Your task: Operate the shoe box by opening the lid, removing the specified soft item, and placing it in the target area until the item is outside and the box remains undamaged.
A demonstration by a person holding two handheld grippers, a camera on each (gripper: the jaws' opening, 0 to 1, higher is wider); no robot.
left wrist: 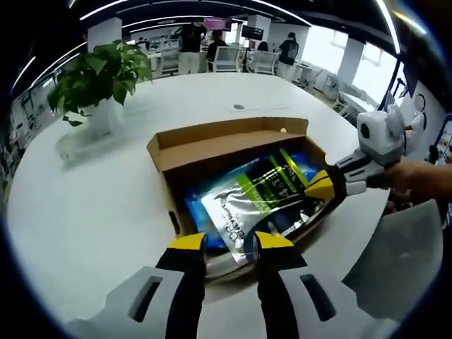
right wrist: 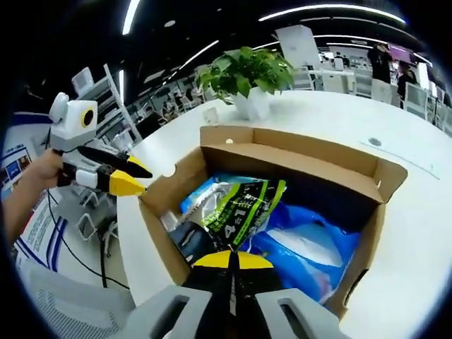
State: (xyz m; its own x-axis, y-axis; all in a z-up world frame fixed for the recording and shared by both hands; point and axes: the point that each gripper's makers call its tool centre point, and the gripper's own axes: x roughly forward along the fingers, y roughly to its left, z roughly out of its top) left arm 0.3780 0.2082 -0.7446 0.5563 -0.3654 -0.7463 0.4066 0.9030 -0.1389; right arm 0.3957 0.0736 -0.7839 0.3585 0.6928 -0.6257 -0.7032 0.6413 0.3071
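Bright ceiling strip lights point(left wrist: 152, 20) and side windows point(left wrist: 326, 48) glare on the white desk point(left wrist: 92, 205), while fisheye bending and slight blur grow toward the edges.

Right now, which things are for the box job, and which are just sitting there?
For the job: the open shoe box, the silver and green pouch inside it, the blue bag beside that, the left gripper and the right gripper.

Just sitting there: the potted plant and the white table.

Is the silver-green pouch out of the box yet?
No, still in. The pouch lies inside the open box, on blue bags, below the rim.
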